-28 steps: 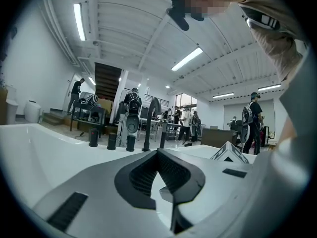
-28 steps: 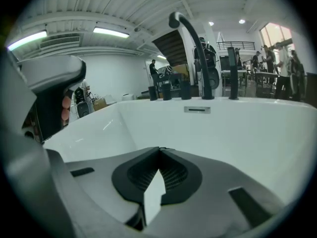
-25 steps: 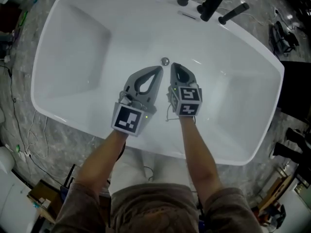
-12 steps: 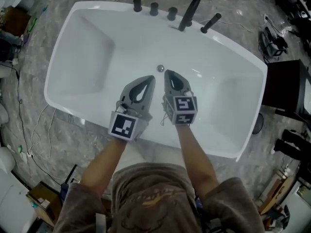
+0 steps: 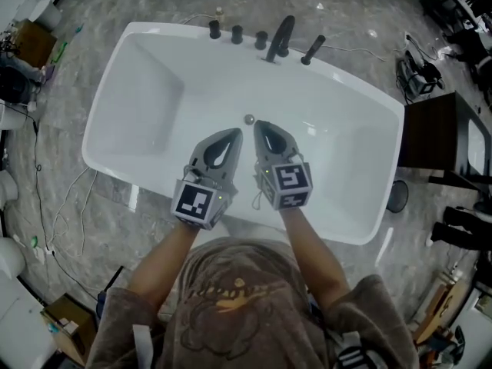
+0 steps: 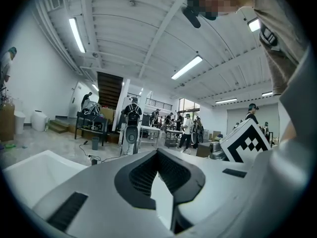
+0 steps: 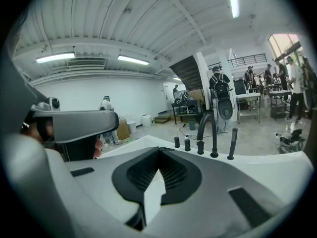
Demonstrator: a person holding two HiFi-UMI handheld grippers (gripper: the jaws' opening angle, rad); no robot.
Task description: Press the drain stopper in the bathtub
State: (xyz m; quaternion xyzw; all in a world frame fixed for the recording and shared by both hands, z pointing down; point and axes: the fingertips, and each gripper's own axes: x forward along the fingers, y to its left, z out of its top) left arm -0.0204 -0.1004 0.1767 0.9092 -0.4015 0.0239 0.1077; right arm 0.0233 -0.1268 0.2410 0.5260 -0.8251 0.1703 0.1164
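Observation:
The small round metal drain stopper [image 5: 248, 119] sits in the floor of the white bathtub [image 5: 154, 91], near the middle. Both grippers hover over the tub's near half, side by side, tips pointing toward the stopper. My left gripper [image 5: 236, 132] is shut and empty, just below and left of the stopper. The right gripper [image 5: 258, 124] is shut too, its tip close beside the stopper in the head view. In the left gripper view the jaws [image 6: 158, 151] meet at the tip. The right gripper view shows its jaws [image 7: 159, 150] closed the same way. I cannot tell how high they are above the stopper.
Black tap fittings line the tub's far rim: a spout [image 5: 278, 37], knobs [image 5: 237, 34] and a hand shower [image 5: 314, 50]; the spout [image 7: 205, 128] also shows ahead in the right gripper view. A dark cabinet [image 5: 430, 141] stands right of the tub. Cables [image 5: 46, 206] lie on the marble floor.
The head view has pulled back, so the tub looks smaller and more floor shows. Both grippers stay shut, side by side, near the stopper.

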